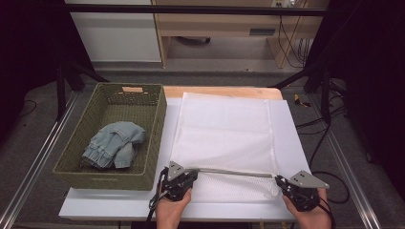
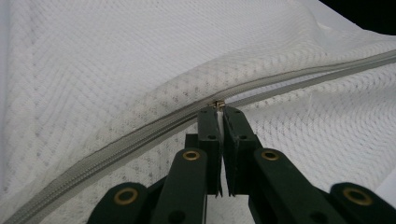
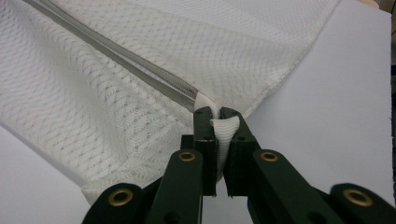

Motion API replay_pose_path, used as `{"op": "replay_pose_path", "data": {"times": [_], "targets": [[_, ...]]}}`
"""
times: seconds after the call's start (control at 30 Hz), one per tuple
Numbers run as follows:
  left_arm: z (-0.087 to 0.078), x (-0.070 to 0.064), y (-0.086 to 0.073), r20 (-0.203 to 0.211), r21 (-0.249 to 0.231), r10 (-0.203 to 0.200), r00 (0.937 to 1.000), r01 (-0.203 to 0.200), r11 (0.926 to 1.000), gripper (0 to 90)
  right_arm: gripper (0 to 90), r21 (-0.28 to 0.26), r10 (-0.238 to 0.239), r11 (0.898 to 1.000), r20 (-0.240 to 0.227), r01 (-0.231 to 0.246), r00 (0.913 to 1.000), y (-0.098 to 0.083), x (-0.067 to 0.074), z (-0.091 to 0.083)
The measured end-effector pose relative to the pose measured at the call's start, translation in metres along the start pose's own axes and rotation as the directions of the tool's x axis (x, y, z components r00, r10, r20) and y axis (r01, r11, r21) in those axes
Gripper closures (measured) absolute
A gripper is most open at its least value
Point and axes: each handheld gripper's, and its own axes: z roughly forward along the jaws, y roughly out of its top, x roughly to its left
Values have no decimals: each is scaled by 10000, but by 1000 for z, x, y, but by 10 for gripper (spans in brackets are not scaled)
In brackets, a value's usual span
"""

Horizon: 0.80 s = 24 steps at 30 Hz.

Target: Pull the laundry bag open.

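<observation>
A white mesh laundry bag (image 1: 224, 133) lies flat on the white table, its grey zipper (image 1: 234, 172) running along the near edge. My left gripper (image 1: 191, 174) is shut on the zipper pull (image 2: 218, 104) at the zipper's left end. In the left gripper view its jaws pinch the small metal tab. My right gripper (image 1: 281, 182) is shut on a white fabric tab (image 3: 223, 130) at the bag's near right corner, beside the end of the zipper (image 3: 140, 70). A hand holds each gripper at the table's front edge.
A green woven basket (image 1: 157, 138) stands left of the bag and holds crumpled light-blue jeans (image 1: 113, 143). The white tabletop (image 1: 291, 129) shows as a narrow strip right of the bag. Black frame posts and cables stand beyond the right edge.
</observation>
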Motion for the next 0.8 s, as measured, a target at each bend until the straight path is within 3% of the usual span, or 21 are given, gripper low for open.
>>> {"op": "replay_pose_path", "data": {"times": [0.43, 0.8], "targets": [[-16, 7, -12, -230, -291, -261, 9994, 255, 9993, 870, 858, 155, -185, 9997, -42, 186, 9998, 0, 3, 2], [-24, 11, -16, -436, -445, -355, 9984, 335, 9984, 870, 859, 509, 45, 9987, 40, -47, 10000, -2, -2, 6]]}}
